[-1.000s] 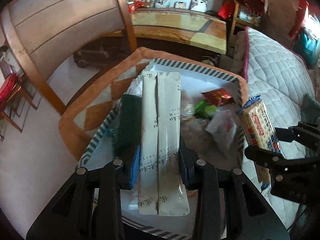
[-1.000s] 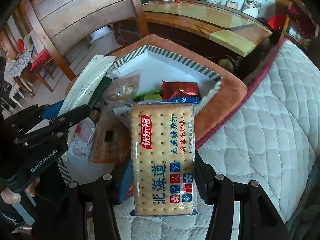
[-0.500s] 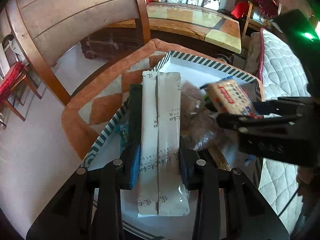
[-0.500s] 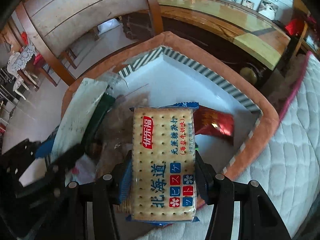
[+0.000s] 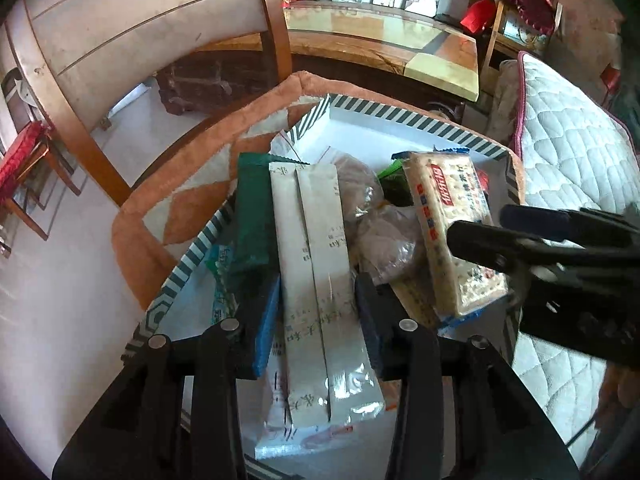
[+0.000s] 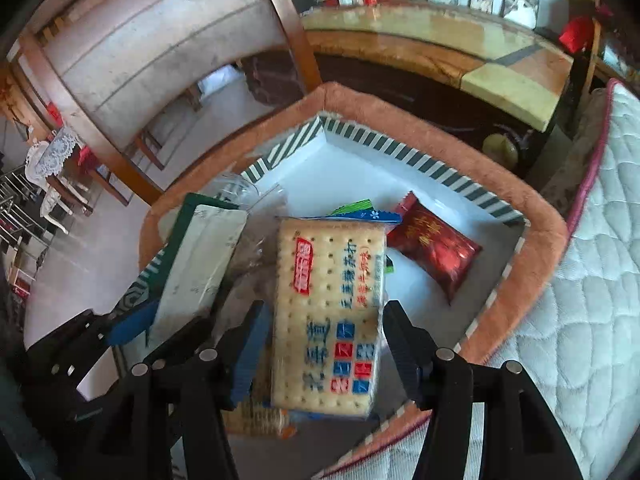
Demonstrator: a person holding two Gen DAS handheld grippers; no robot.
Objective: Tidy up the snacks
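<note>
A white box with a green-striped rim (image 5: 400,114) (image 6: 376,138) sits on an orange cushion and holds several snack packs. My left gripper (image 5: 316,300) is shut on a long white sachet pack (image 5: 316,264), held over the box's left side; the pack shows in the right wrist view (image 6: 200,264). My right gripper (image 6: 320,336) stands open around a cracker pack (image 6: 332,312), which lies in the box with gaps to both pads; the pack shows in the left wrist view (image 5: 452,232). A red pouch (image 6: 434,250) lies at the box's right.
A green pack (image 5: 252,216) and clear bags (image 5: 384,236) lie in the box. A white quilted mattress (image 6: 592,280) is at the right. A wooden chair (image 5: 120,52) and a low table (image 5: 380,40) stand behind.
My right gripper has carried the cracker pack further over the box, lowered it among the snacks and opened its jaws. My left gripper still holds the sachet pack, slightly nearer the box.
</note>
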